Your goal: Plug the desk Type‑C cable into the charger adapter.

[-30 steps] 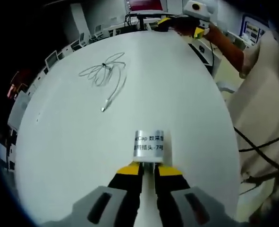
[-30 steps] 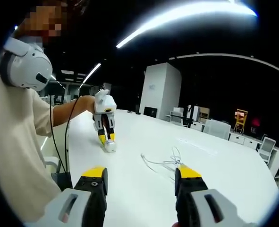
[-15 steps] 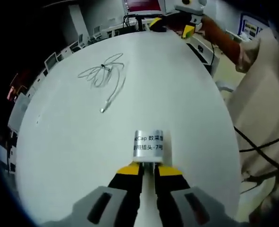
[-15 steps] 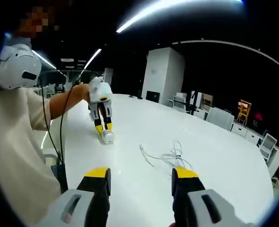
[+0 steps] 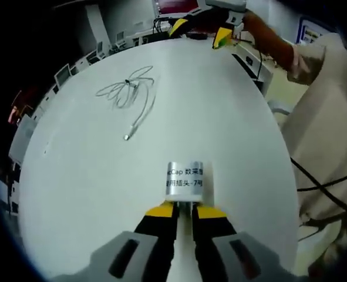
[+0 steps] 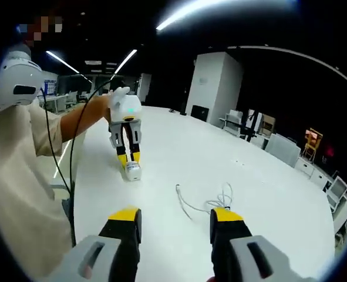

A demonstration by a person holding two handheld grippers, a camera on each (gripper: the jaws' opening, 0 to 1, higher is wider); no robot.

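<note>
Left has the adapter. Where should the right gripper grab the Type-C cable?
Grip the white cable just behind its free plug end, on the straight run leading out of the loose coil. Come from above, jaws across the cord: it lies flat on the white table, plug end nearest the adapter.

A small cylindrical labelled charger adapter (image 5: 185,183) stands on the round white table (image 5: 232,129), touching the left gripper (image 5: 184,214). The loosely coiled thin white cable (image 5: 129,94) lies well apart beyond it, left of it in the left gripper view
</note>
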